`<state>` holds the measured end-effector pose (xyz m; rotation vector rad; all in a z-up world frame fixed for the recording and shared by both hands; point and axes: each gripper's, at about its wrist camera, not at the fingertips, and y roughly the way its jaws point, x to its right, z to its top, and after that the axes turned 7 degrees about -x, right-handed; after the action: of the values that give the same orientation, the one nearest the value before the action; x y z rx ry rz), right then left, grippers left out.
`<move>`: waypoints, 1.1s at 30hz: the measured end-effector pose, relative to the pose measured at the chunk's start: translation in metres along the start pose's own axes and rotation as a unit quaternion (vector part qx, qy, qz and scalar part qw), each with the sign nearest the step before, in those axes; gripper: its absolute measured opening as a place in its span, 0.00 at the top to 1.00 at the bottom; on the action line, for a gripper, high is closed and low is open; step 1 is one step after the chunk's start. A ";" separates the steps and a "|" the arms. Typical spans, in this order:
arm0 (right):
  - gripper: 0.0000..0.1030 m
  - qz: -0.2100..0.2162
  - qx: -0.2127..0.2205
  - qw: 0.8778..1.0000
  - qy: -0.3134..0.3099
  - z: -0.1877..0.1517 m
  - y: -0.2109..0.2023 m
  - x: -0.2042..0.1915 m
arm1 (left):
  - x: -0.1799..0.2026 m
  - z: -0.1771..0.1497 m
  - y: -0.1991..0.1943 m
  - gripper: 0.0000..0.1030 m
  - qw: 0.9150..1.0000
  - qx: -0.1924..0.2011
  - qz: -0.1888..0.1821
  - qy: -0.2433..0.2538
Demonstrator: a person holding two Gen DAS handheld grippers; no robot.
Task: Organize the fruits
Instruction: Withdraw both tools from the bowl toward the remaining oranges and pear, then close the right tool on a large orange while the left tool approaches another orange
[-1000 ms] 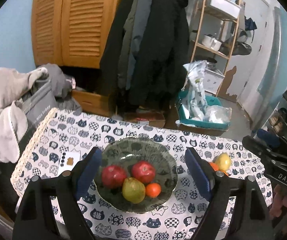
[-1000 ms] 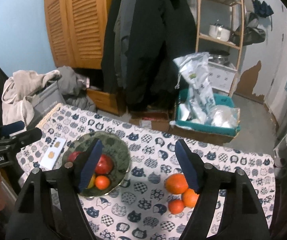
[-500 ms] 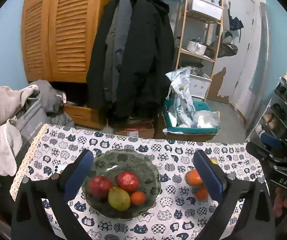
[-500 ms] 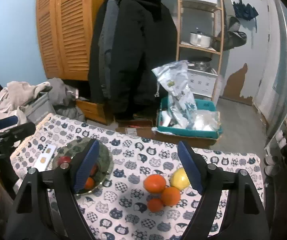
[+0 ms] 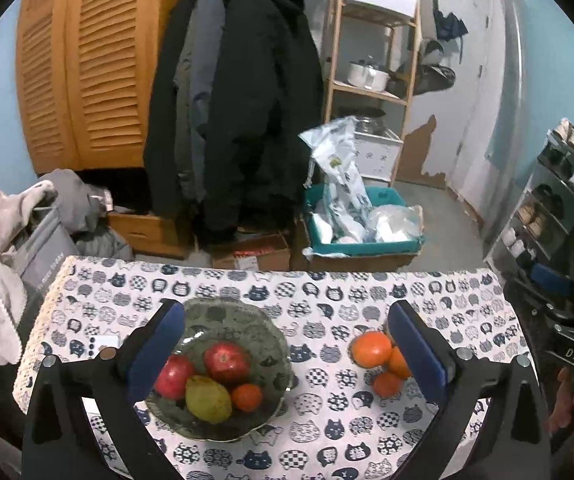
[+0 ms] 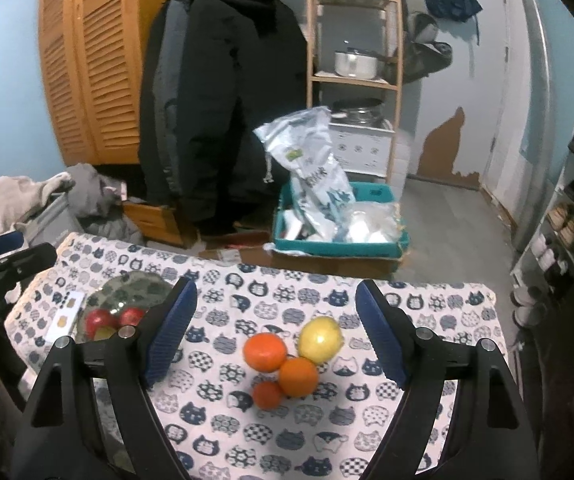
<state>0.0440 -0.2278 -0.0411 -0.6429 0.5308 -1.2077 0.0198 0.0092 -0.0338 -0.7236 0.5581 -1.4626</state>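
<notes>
A dark glass bowl (image 5: 247, 328) on the cat-print tablecloth holds two red apples (image 5: 226, 361), a green pear (image 5: 208, 399) and a small orange (image 5: 246, 397). To its right lie three oranges (image 5: 371, 349); the right wrist view shows them (image 6: 265, 352) beside a yellow lemon (image 6: 321, 338). My left gripper (image 5: 285, 350) is open and empty above the bowl and the oranges. My right gripper (image 6: 277, 332) is open and empty, with the loose fruit between its fingers below. The bowl (image 6: 135, 288) is at its left.
A white card (image 5: 105, 342) lies left of the bowl. Behind the table hang dark coats (image 5: 239, 120), with a teal box of bags (image 5: 361, 224), a wooden shelf (image 5: 371, 92), an orange cupboard (image 5: 83, 68) and a pile of clothes (image 5: 3, 232).
Both grippers have pulled back and up, so more of the table shows. The right view has shifted right onto the loose oranges and lemon. Both stay open.
</notes>
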 end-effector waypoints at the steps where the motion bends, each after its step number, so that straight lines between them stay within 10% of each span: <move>1: 0.21 -0.002 -0.002 1.000 0.003 -0.001 0.000 0.003 | 0.003 0.000 0.002 0.01 1.000 -0.002 -0.002 0.003; 33: 0.21 -0.009 -0.152 0.988 0.038 -0.049 0.111 0.037 | 0.059 -0.031 0.139 0.01 0.988 -0.140 -0.009 0.061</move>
<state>0.0958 -0.2470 -0.1556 -0.8642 0.7837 -1.1817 0.0946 -0.0572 -0.1516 -0.8641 0.8654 -1.4666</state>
